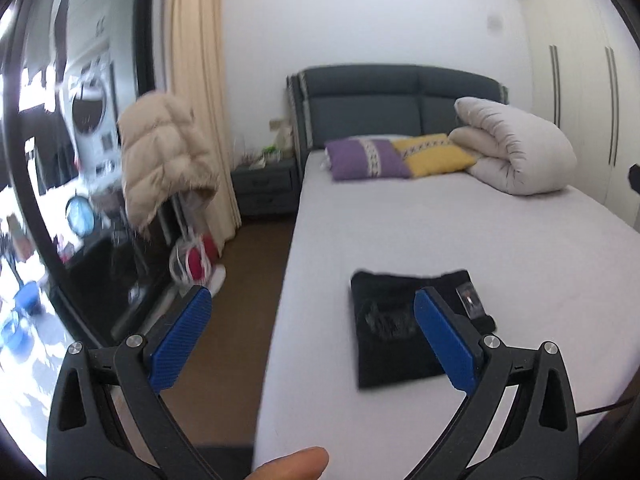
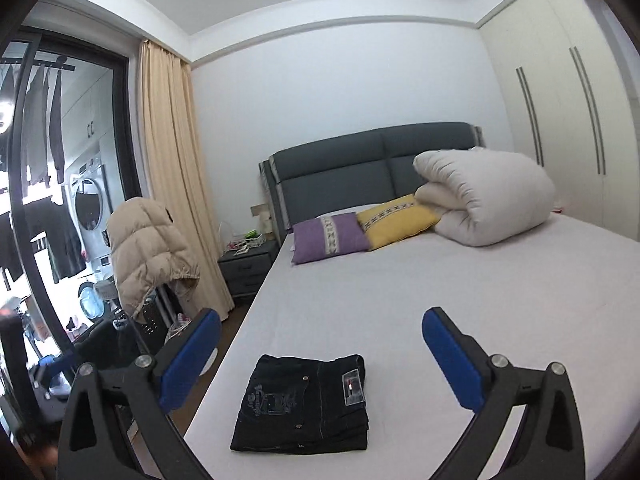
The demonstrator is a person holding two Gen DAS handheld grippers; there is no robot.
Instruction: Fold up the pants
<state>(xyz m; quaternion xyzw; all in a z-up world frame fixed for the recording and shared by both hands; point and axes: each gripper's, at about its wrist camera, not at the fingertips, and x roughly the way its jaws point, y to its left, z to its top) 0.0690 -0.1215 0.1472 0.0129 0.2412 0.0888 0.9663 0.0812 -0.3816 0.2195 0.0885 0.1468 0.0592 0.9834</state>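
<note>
A pair of black pants (image 2: 306, 402) lies folded into a compact rectangle near the foot of the bed (image 2: 460, 300), back pocket and label facing up. In the left wrist view the same folded pants (image 1: 394, 340) sit on the pale sheet, partly behind a blue pad. My left gripper (image 1: 312, 304) hangs above the bed's left edge, open wide with nothing between its fingers. My right gripper (image 2: 322, 328) is raised above the pants, also open and empty. A fingertip (image 1: 292, 466) shows at the bottom of the left wrist view.
A purple pillow (image 2: 330, 238), a yellow pillow (image 2: 396, 220) and a rolled white duvet (image 2: 484, 198) lie by the dark headboard. Left of the bed are a nightstand (image 2: 248, 266), a beige puffer jacket (image 2: 148, 250) on a stand, curtains and a glass door. Wardrobes (image 2: 560, 120) line the right wall.
</note>
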